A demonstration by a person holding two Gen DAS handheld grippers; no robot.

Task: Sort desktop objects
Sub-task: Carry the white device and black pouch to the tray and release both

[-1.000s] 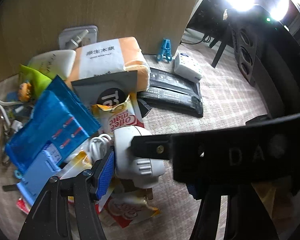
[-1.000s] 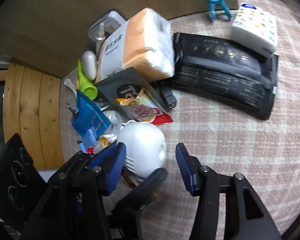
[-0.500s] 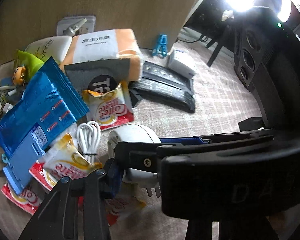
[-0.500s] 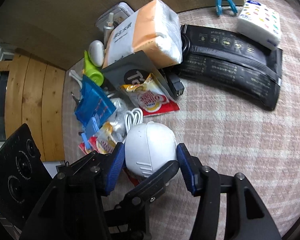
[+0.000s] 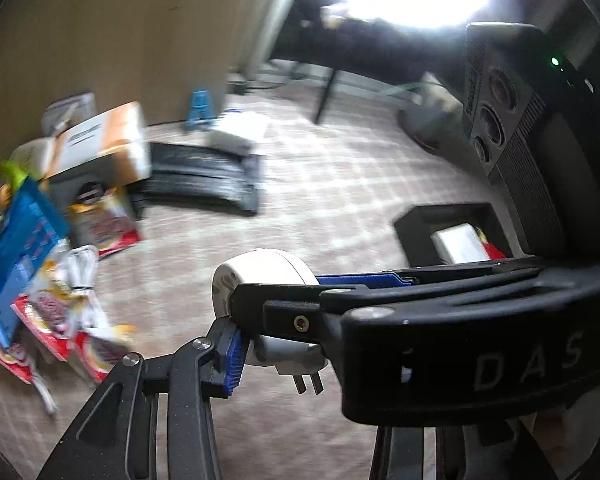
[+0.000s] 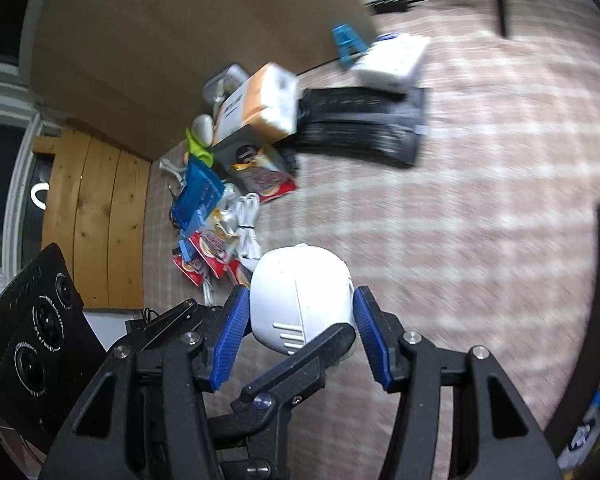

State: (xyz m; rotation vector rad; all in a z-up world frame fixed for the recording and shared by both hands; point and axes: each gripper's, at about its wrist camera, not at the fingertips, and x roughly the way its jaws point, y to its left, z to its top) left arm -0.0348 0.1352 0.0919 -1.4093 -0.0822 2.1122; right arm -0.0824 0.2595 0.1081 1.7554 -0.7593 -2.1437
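Raised letters "DAS" showed on the black body of the right gripper where it crossed the left wrist view at about four o'clock. On the black sensor block at nine o'clock in the right wrist view, small white print ran beside three lenses, too fine to read. The labels on the red and yellow sachets, the orange and white tissue pack and the blue packet were smeared by blur and could not be read.

A black open box stood on the checked tablecloth at three o'clock in the left wrist view. Inside it lay a white boxy item and something red beside it.

The white plug adapter was lifted clear of the cloth, its two metal prongs pointing downward in the left wrist view. In the right wrist view, the right gripper's blue pads pressed on its two sides, pinching it. The left gripper was closing; one blue pad touched the adapter's lower side, but the other finger was hidden behind the right gripper, so its grip could not be told.

The clutter pile lay at ten o'clock, with a black flat pouch, a white box and a blue clip toward twelve o'clock.
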